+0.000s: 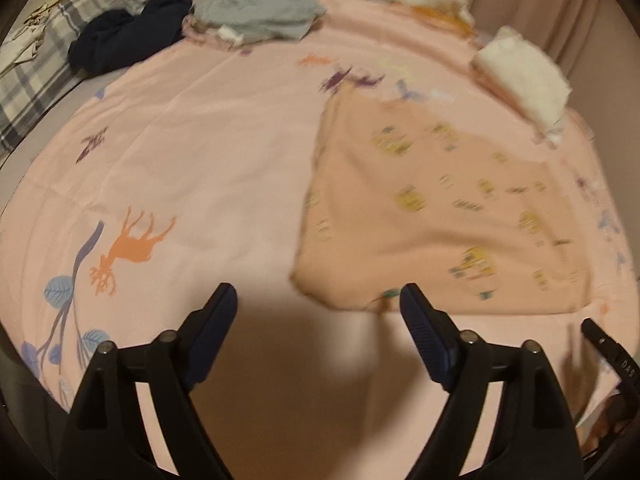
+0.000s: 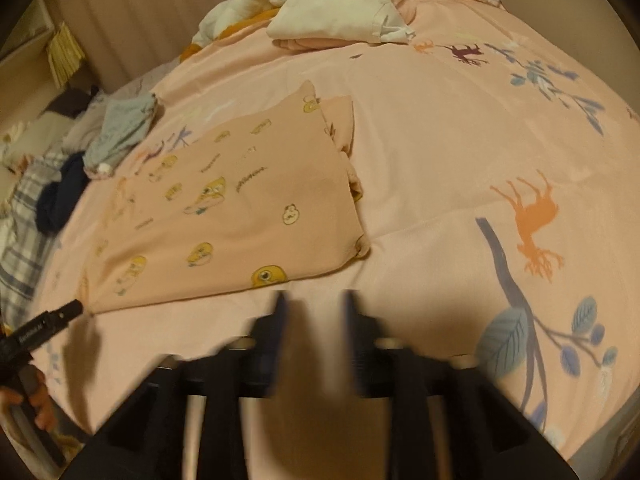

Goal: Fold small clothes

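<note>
Peach garment (image 1: pixel 436 216) is seen from the left wrist lying flat on the pink bedsheet (image 1: pixel 208 152), its near hem just beyond the left gripper (image 1: pixel 318 300), which is spread wide and empty; that hem should be pinched squarely. From the right wrist, the right gripper (image 2: pixel 316 300) is blurred, seemingly parted and holding nothing; bare sheet is offered rightward of the garment's folded edge (image 2: pixel 348 184).

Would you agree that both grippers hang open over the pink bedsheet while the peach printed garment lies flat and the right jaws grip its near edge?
Not quite: the right gripper grips nothing; its jaws stand apart, short of the peach printed garment, as the right wrist view shows. The left gripper is open over the pink bedsheet.
</note>
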Demonstrator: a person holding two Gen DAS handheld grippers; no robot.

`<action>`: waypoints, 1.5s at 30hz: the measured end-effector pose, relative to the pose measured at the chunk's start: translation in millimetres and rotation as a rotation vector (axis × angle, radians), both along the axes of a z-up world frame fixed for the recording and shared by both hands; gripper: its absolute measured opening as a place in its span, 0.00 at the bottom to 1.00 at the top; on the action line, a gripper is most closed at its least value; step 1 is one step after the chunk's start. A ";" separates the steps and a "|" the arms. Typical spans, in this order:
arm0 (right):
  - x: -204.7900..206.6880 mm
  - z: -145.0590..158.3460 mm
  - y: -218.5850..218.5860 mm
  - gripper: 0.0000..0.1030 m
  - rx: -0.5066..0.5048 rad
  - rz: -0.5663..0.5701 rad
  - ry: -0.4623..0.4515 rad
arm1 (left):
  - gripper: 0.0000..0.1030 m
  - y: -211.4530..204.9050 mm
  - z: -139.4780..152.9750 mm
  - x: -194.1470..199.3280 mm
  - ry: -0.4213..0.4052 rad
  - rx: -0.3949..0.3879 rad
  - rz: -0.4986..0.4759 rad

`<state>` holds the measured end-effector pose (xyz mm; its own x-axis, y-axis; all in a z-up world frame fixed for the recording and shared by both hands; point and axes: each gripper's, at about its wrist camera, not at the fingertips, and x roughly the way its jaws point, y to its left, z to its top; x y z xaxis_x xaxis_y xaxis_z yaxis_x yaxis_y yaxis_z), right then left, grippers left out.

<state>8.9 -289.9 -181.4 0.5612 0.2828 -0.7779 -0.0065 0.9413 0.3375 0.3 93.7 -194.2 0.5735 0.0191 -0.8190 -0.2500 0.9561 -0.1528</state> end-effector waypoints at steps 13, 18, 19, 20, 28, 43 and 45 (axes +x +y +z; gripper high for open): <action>10.9 -13.1 16.2 0.71 0.216 -0.016 0.025 | 0.96 31.3 -34.1 15.7 0.122 -0.186 0.016; 13.5 -15.4 23.3 0.76 0.190 -0.007 -0.005 | 0.97 34.7 -27.6 4.9 0.110 -0.348 -0.041; 14.5 -15.7 23.1 0.77 0.188 -0.009 -0.007 | 0.97 34.9 -29.9 6.2 0.100 -0.414 -0.060; 16.2 -16.1 23.0 0.77 0.189 -0.015 -0.010 | 0.97 33.6 -31.1 6.0 0.099 -0.446 -0.065; 23.3 -24.7 9.3 0.78 0.364 -0.120 -0.046 | 0.98 35.3 -38.9 18.6 0.042 -0.715 -0.076; 21.8 -25.0 11.0 0.78 0.366 -0.090 -0.086 | 0.84 40.2 -38.7 35.9 -0.138 -0.712 0.073; 21.3 -24.5 13.4 0.78 0.343 -0.086 -0.094 | 0.84 38.9 -38.9 39.0 -0.154 -0.693 0.060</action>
<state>30.2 -276.5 -205.9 0.6585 0.4673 -0.5899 0.0215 0.7719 0.6354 39.4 132.5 -233.1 0.6977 -0.4420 -0.5637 -0.2255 0.6113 -0.7586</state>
